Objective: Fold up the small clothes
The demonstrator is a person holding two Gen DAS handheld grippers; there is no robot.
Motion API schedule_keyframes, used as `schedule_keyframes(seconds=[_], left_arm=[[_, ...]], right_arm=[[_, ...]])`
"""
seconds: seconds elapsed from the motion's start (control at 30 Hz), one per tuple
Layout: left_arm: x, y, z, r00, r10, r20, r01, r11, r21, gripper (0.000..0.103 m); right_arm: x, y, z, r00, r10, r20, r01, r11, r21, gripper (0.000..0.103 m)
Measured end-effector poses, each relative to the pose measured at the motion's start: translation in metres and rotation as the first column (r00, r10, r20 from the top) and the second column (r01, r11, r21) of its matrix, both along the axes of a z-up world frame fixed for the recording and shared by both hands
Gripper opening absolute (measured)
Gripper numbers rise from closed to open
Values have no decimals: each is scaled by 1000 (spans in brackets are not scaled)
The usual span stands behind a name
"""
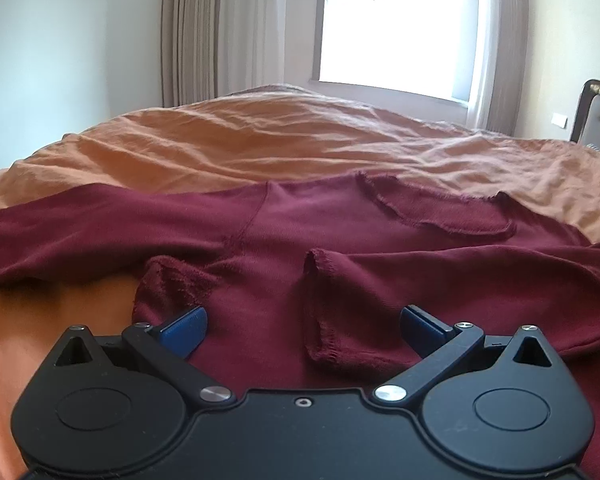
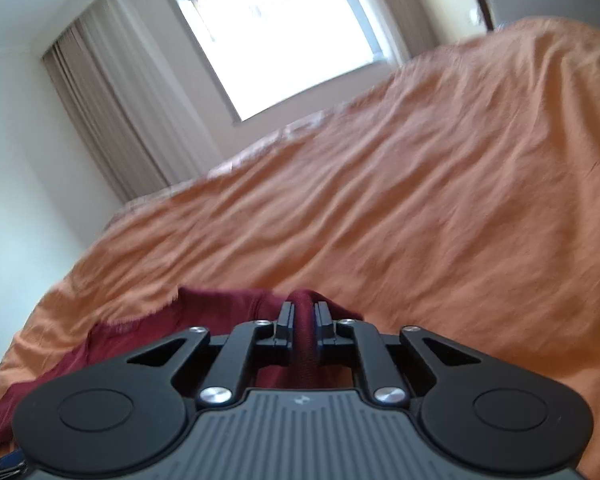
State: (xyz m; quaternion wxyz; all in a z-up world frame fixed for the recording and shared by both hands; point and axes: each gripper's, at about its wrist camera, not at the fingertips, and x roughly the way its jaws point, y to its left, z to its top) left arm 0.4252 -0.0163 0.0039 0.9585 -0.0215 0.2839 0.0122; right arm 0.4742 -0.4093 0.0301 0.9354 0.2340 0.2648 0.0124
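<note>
A dark red long-sleeved top [image 1: 324, 232] lies spread on the orange bedspread [image 1: 260, 140], neckline away from me, one sleeve stretching left and another folded across its front with the cuff [image 1: 320, 312] near me. My left gripper [image 1: 304, 324] hovers open just over the top's near edge, its blue pads [image 1: 184, 330] wide apart with nothing between them. In the right wrist view, my right gripper [image 2: 303, 316] is shut on a bunched fold of the red top [image 2: 304, 332], lifted slightly off the bedspread [image 2: 420, 200], and the view is tilted.
The bed fills most of both views. Behind it are a bright window [image 1: 396, 24] with beige curtains [image 1: 196, 32] and white walls. A dark wooden headboard [image 1: 596, 116] stands at the right edge of the left wrist view.
</note>
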Motion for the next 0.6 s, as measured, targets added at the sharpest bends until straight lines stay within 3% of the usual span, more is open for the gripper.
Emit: schedule_keyframes(seconds=[0.1,0.23,0.37,0.47,0.57,0.6], left_arm=[[2,1,-4,1000,0,-13,0,1000,-4,103],[10,-5,-14,998,13,-65,-10,999,44,103],[9,-7,-17,998,14,-62,-10,998,65,103],[8,-5,-19,998,13,-56,-10,999,51,103],[8,-5,-19,999,13,-52,-10,998,55,103],[7,-5,-19,999,13,-53,-10,998,56,103]], right_arm=[[-9,-8,3,998,-36,47,38,998,-39,9],[-3,-18,-11,1000,-4,-26,3,999,-41,12],[-16,-20,-10,1000,13,-22,-12,1000,28,49],[-40,-20,-8,998,64,0,-63,997,54,61],[-63,-18,-13,992,123,-30,-121,990,68,59],[-70,-16,-17,990,133,-51,-131,990,44,44]])
